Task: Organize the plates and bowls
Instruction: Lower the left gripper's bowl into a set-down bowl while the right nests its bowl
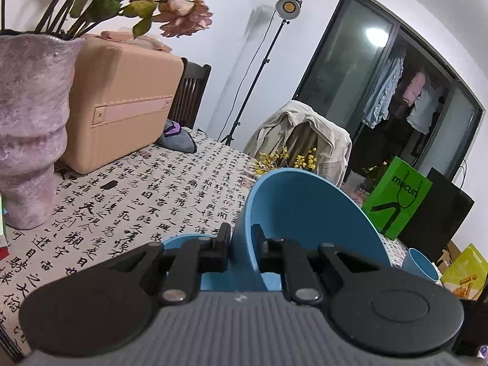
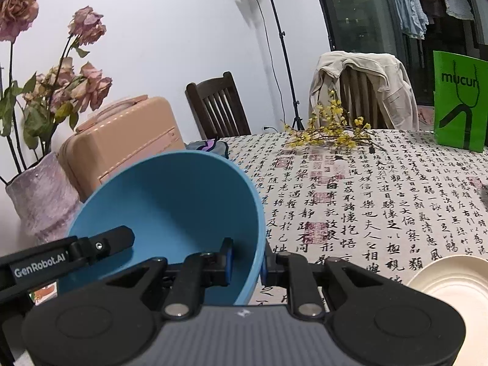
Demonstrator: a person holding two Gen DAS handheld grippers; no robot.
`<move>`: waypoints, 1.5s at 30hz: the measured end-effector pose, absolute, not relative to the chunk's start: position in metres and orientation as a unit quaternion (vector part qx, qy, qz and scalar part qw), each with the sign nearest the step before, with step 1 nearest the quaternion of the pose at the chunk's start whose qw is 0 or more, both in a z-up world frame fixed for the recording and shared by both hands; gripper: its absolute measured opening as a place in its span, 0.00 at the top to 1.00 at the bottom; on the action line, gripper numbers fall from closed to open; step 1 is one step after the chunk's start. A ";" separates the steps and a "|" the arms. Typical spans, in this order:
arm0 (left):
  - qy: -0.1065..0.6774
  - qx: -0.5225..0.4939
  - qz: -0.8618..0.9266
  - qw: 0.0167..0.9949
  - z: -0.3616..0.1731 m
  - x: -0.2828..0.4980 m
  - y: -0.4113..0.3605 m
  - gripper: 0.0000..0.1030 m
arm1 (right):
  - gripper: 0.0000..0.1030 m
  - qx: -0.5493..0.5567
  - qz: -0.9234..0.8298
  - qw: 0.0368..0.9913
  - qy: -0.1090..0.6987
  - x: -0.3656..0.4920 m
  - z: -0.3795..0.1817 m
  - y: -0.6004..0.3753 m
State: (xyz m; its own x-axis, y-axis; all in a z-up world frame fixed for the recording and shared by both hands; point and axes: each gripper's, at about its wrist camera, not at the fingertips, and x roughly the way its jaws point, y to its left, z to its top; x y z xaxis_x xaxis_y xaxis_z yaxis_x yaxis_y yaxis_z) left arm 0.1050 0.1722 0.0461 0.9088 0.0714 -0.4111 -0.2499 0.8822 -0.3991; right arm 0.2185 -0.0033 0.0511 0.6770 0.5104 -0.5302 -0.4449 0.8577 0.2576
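Both tools pinch the rim of one big blue bowl (image 2: 170, 213), held tipped above the desk (image 2: 381, 201): the left tool (image 1: 241, 244) on one side, the right tool (image 2: 247, 259) on the other. A cream plate (image 2: 451, 280) and a small blue cup (image 1: 422, 263) still wait, so most sorting looks left.

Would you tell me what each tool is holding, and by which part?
Both the left tool and the right tool pinch the blue bowl by its rim.

Left gripper (image 1: 241, 250) jaws clamped on tilted blue bowl (image 1: 305, 213) rim; blue plate (image 1: 183, 241) below, blue cup (image 1: 422, 263) right.
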 end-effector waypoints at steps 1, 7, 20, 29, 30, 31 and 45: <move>0.197 -0.228 0.086 0.950 0.045 0.105 0.173 0.86 | 0.84 0.053 0.261 0.914 0.307 0.219 0.050 -0.001; 0.197 -0.230 0.097 0.948 0.035 0.105 0.180 0.86 | 0.83 0.043 0.262 0.913 0.310 0.220 0.043 0.012; 0.203 -0.218 0.115 0.947 0.018 0.108 0.186 0.86 | 0.83 0.010 0.257 0.917 0.306 0.220 0.033 0.031; 0.205 -0.206 0.127 0.948 0.012 0.111 0.186 0.86 | 0.83 0.002 0.260 0.915 0.309 0.222 0.027 0.038; 0.205 -0.205 0.128 0.948 0.011 0.111 0.186 0.86 | 0.83 0.000 0.259 0.915 0.308 0.222 0.026 0.039; 0.205 -0.203 0.129 0.949 0.011 0.111 0.186 0.86 | 0.83 -0.001 0.259 0.916 0.308 0.222 0.026 0.040; 0.210 -0.161 0.151 0.952 0.005 0.115 0.181 0.86 | 0.80 -0.027 0.262 0.914 0.309 0.223 0.016 0.051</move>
State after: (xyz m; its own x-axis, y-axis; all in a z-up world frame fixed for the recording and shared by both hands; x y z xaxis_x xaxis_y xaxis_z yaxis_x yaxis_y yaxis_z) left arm 0.1147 0.1807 0.0051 0.8659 0.2199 -0.4493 -0.3551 0.9028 -0.2425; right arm 0.2226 0.0507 0.0164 0.6727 0.4616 -0.5783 -0.4948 0.8617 0.1123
